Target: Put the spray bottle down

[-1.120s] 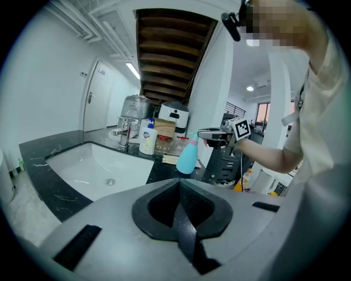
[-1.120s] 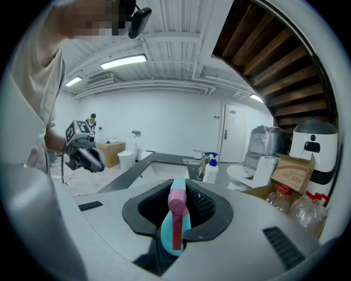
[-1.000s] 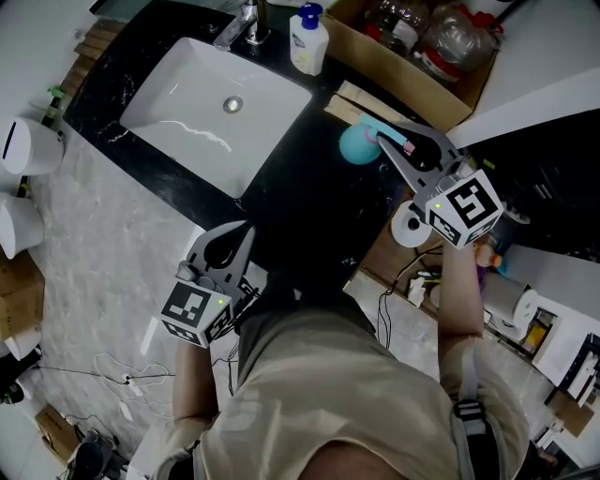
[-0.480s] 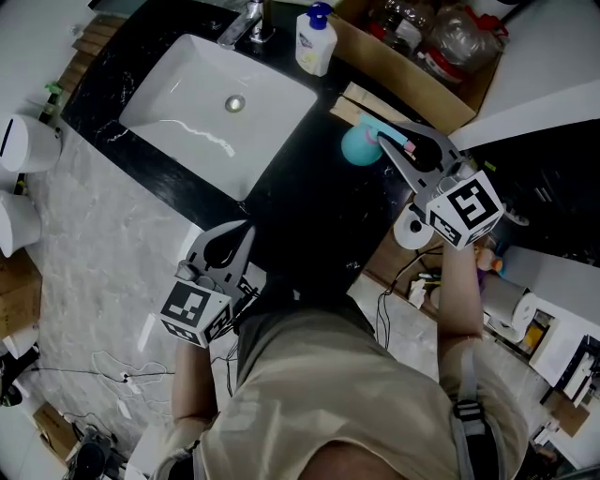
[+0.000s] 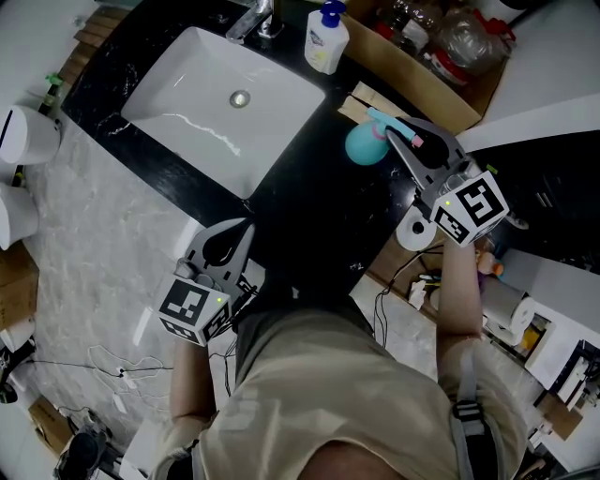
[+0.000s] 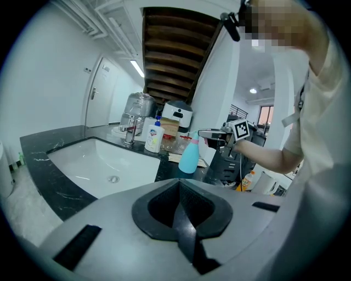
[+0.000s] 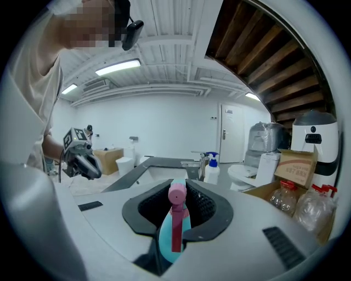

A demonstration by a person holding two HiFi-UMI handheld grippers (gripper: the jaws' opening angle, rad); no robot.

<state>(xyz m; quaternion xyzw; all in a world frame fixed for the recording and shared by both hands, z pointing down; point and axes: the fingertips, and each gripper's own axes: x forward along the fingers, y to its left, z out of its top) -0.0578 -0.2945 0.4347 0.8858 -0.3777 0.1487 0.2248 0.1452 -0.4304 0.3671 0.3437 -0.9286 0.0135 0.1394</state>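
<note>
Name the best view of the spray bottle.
Left gripper view: the spray bottle shows side-on, base to neck. The head view sees it from above, top under the right hand-held gripper, whose view shows only nozzle and upper body.

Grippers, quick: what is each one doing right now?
Left gripper: closed, holding nothing.
Right gripper: closed on the spray bottle.

We see a black counter (image 5: 319,216) like polished, pale-veined stone, a glossy white sink (image 5: 178,94) and a shiny metal tap (image 5: 261,17). The spray bottle (image 5: 364,143) looks like smooth turquoise plastic with a pink head, the far box (image 5: 427,86) like matt brown cardboard.
</note>
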